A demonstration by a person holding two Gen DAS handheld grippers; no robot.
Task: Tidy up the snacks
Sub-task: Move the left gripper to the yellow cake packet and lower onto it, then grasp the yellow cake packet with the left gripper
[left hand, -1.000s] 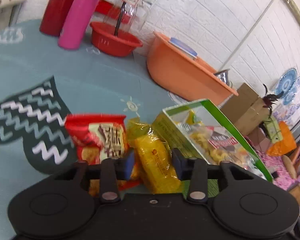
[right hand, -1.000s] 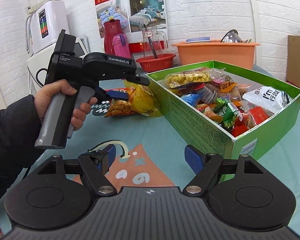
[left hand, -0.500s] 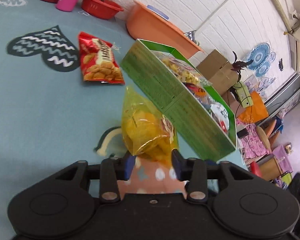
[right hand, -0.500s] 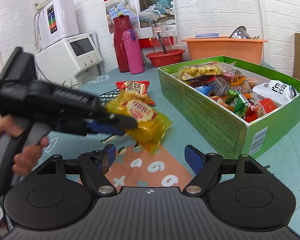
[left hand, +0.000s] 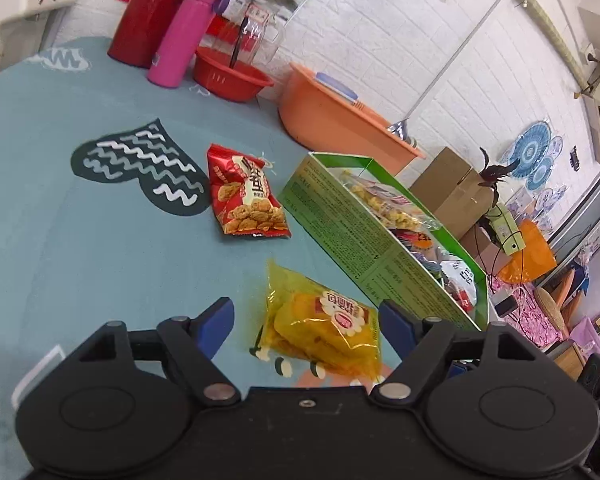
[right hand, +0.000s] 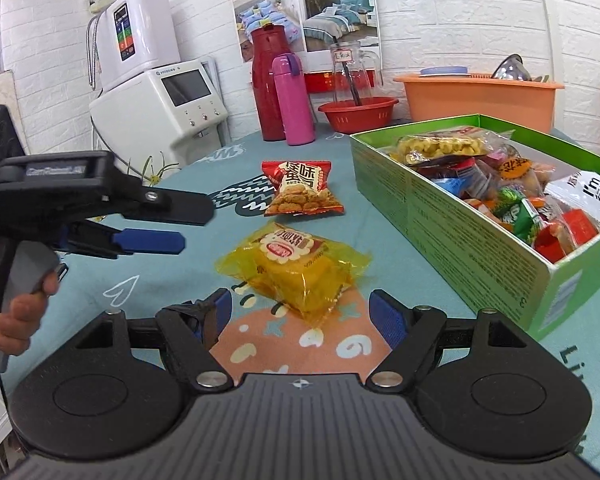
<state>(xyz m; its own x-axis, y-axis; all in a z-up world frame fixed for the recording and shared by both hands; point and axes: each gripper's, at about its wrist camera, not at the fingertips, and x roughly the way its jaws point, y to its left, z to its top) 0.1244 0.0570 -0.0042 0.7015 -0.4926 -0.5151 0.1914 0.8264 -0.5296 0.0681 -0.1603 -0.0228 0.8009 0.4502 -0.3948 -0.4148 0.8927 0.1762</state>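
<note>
A yellow snack packet [left hand: 324, 330] lies flat on the teal tablecloth, just ahead of my left gripper [left hand: 306, 318], which is open and empty. It also shows in the right wrist view [right hand: 296, 266], just ahead of my open, empty right gripper [right hand: 306, 310]. The left gripper [right hand: 156, 226] hovers left of the packet there. A red snack bag [left hand: 246, 200] [right hand: 302, 194] lies further back. A green box [left hand: 364, 236] [right hand: 452, 240] full of several snack packets stands to the right.
At the table's back stand a red thermos [right hand: 268, 84], a pink bottle [right hand: 292, 100], a red basin [right hand: 358, 114] with a glass jug, and an orange tub [right hand: 480, 98]. A white appliance [right hand: 160, 108] stands at the left. Cardboard boxes [left hand: 452, 188] sit beyond the table.
My left gripper carried the yellow packet from beside the red bag toward the near side, set it on the table, opened and drew back. The right gripper stayed open and nearly still.
</note>
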